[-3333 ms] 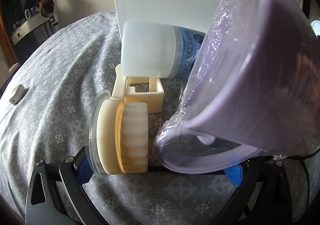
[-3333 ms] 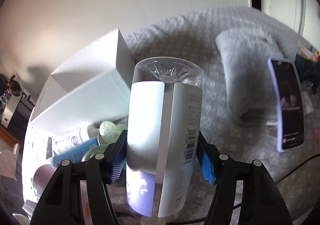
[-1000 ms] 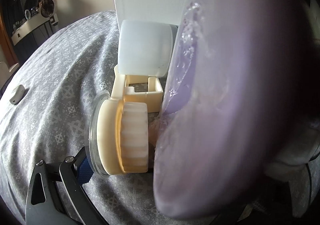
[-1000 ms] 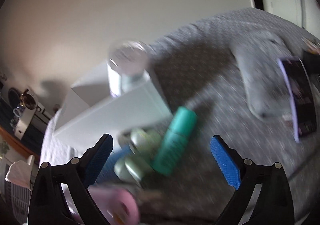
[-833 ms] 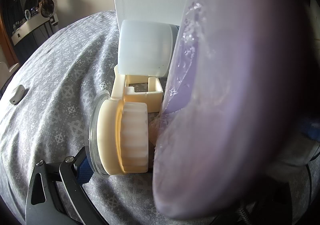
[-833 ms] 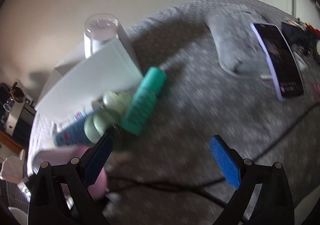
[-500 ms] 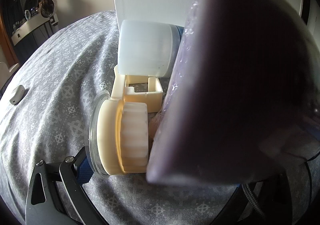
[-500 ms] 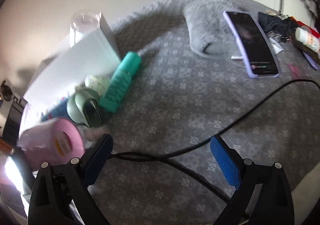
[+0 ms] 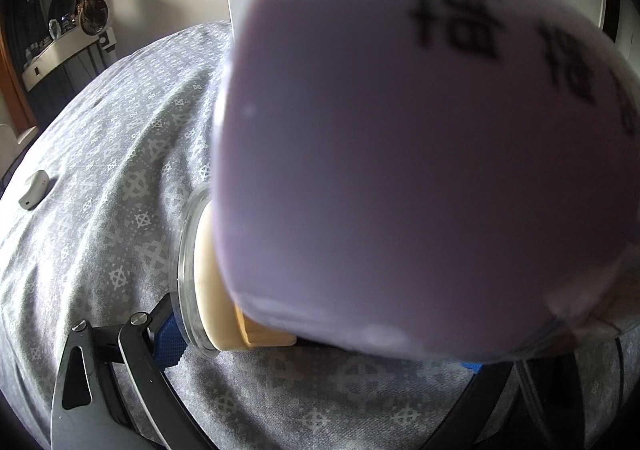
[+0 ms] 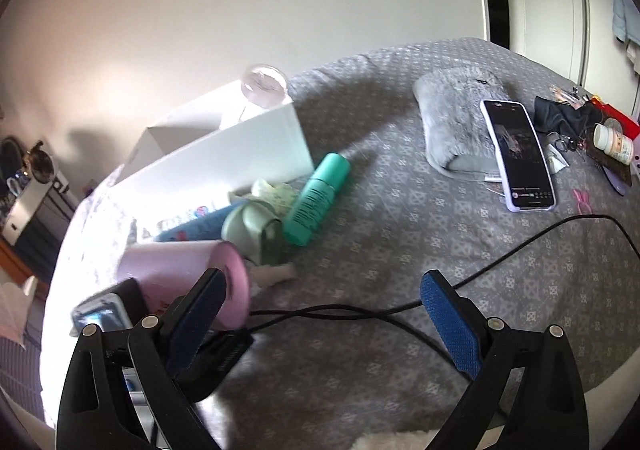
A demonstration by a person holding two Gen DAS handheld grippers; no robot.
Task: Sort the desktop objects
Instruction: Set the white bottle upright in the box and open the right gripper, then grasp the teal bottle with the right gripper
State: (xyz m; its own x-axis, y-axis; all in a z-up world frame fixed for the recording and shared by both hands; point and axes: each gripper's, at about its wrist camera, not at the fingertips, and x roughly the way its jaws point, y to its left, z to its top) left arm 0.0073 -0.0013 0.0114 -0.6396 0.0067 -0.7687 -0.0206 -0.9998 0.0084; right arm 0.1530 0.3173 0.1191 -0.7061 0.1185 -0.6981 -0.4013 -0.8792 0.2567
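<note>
A lilac cup (image 9: 420, 153) with black characters fills most of the left wrist view, between the open fingers of my left gripper (image 9: 320, 350). Whether it is held I cannot tell. A cream ribbed jar (image 9: 212, 286) lies beside it by the left blue pad (image 9: 168, 342). In the right wrist view my right gripper (image 10: 324, 306) is open and empty above the grey bedspread. The same cup (image 10: 188, 282) shows pink by its left finger (image 10: 192, 322). A white box (image 10: 224, 153) holds a clear-capped bottle (image 10: 264, 83). A teal bottle (image 10: 316, 197), a blue tube (image 10: 200, 228) and a sage green compact (image 10: 252, 230) lie before the box.
A black cable (image 10: 440, 290) crosses the bedspread under my right gripper. A phone (image 10: 518, 159) leans on a grey fuzzy pouch (image 10: 452, 117) at the right, with a pill bottle (image 10: 612, 141) and small clutter beyond. A small white case (image 9: 34, 189) lies far left.
My right gripper has let go of the clear-capped bottle, now in the white box, and swung back down over the bedspread. The lilac cup has turned and moved closer to the left camera.
</note>
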